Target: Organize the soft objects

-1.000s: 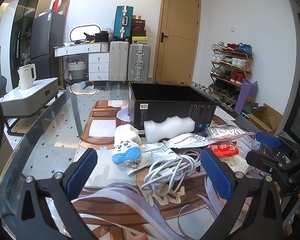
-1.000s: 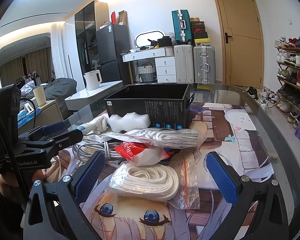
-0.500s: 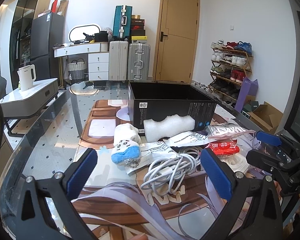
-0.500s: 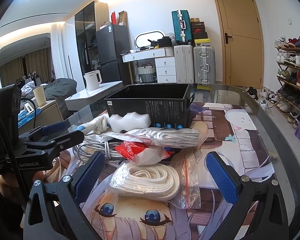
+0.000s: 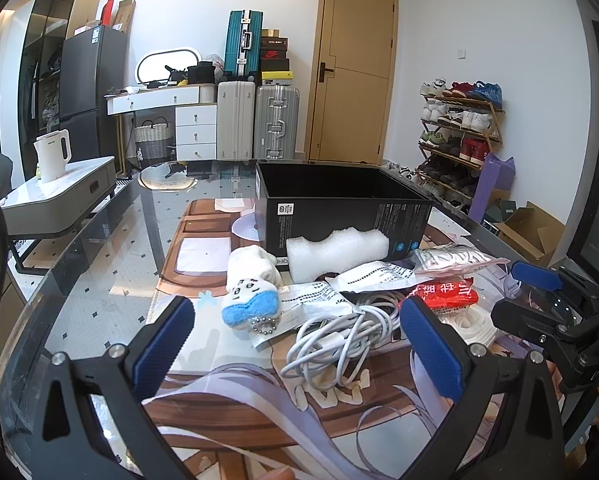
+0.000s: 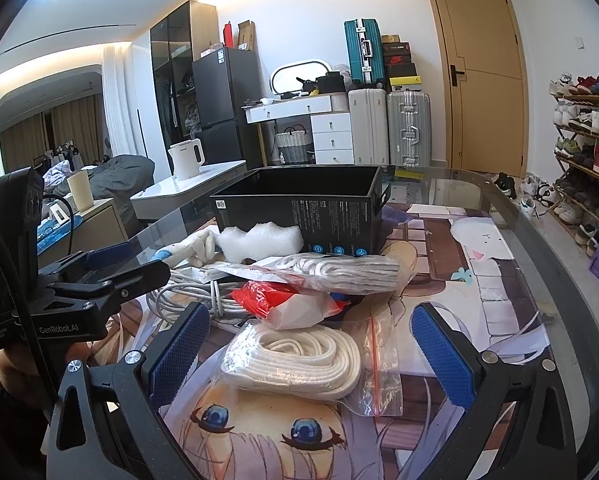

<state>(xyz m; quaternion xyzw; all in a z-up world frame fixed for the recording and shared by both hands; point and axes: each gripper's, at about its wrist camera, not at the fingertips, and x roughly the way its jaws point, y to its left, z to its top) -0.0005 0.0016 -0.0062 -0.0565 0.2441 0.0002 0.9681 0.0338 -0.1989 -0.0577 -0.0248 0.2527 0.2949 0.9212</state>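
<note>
A pile of soft items lies before an open black box [image 5: 339, 208] [image 6: 299, 208]. In the left wrist view: a white and blue plush toy [image 5: 251, 288], a white foam block [image 5: 337, 248], a white cable bundle [image 5: 339, 336], a red packet [image 5: 445, 294]. My left gripper [image 5: 295, 344] is open and empty, just short of the plush and cable. In the right wrist view a bagged white rope coil [image 6: 299, 356] lies between the fingers of my open right gripper [image 6: 311, 348]. Behind it are the red packet [image 6: 275, 296] and a bagged grey rope [image 6: 339, 270].
The glass table [image 5: 111, 280] carries a printed anime mat [image 6: 479, 264]. Its rounded edge runs at the right [image 6: 559, 280]. Each gripper shows in the other's view: the right one [image 5: 555, 320], the left one [image 6: 79, 288]. Suitcases, a shoe rack and a door stand behind.
</note>
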